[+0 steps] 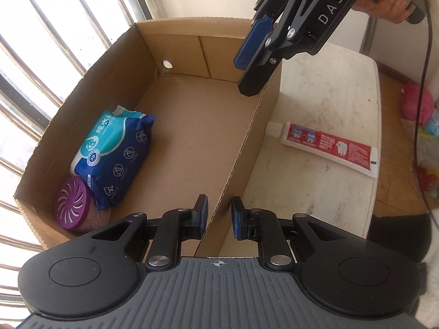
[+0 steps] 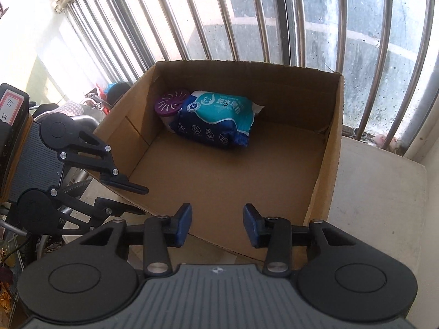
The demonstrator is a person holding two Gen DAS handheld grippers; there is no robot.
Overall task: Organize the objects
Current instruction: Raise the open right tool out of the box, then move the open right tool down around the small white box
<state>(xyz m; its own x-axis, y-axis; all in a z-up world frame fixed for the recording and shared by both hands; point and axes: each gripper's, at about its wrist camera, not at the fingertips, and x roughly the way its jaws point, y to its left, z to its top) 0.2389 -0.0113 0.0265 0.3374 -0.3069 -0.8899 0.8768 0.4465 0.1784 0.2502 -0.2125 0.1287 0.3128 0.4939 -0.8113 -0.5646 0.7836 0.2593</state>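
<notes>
An open cardboard box (image 1: 192, 137) sits on a white table (image 1: 329, 87). Inside it a blue wet-wipes pack (image 1: 115, 153) lies against a purple-lidded air freshener jar (image 1: 72, 205); both also show in the right wrist view, the pack (image 2: 216, 119) and the jar (image 2: 170, 104). A red toothpaste tube (image 1: 329, 144) lies on the table right of the box. My left gripper (image 1: 219, 216) is open and empty, its jaws astride the box's near wall. My right gripper (image 2: 216, 223) is open and empty, above the box's edge; it also shows in the left wrist view (image 1: 252, 65).
A barred window (image 2: 247, 13) runs behind the box. Colourful clutter (image 1: 419, 126) lies on the floor right of the table. A wheeled metal frame (image 2: 76, 120) stands left of the box. The table's right edge (image 1: 376, 137) is close to the toothpaste.
</notes>
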